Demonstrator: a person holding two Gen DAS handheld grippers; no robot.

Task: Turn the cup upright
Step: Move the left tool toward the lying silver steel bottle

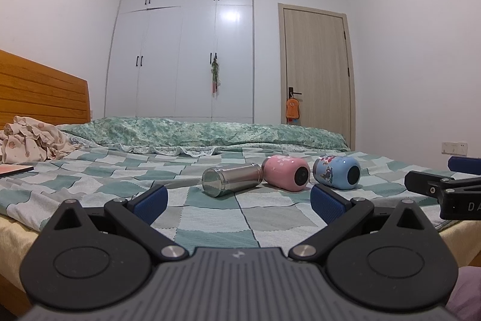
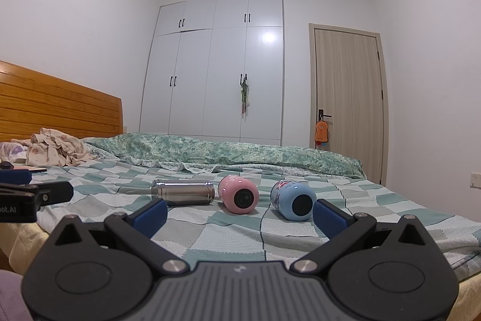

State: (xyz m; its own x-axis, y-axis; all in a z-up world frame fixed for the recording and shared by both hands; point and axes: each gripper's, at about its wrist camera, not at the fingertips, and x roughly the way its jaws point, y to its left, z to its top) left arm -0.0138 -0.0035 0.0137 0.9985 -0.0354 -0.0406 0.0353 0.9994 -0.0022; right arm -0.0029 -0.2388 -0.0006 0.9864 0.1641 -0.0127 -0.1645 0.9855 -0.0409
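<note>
Three cups lie on their sides in a row on the bed: a steel cup [image 1: 230,180], a pink cup [image 1: 285,173] and a blue cup with cartoon print [image 1: 336,172]. They also show in the right wrist view: the steel cup [image 2: 183,192], the pink cup [image 2: 238,194], the blue cup [image 2: 293,200]. My left gripper [image 1: 239,202] is open and empty, short of the steel and pink cups. My right gripper [image 2: 240,214] is open and empty, short of the pink and blue cups, its right pad [image 2: 329,220] close beside the blue cup.
The bed has a green checked sheet [image 1: 210,218] and a rolled green quilt [image 1: 204,131] behind the cups. Crumpled clothes [image 1: 33,143] and a flat pink item [image 1: 15,169] lie at the left by the wooden headboard [image 1: 39,92]. A white wardrobe and a door stand behind.
</note>
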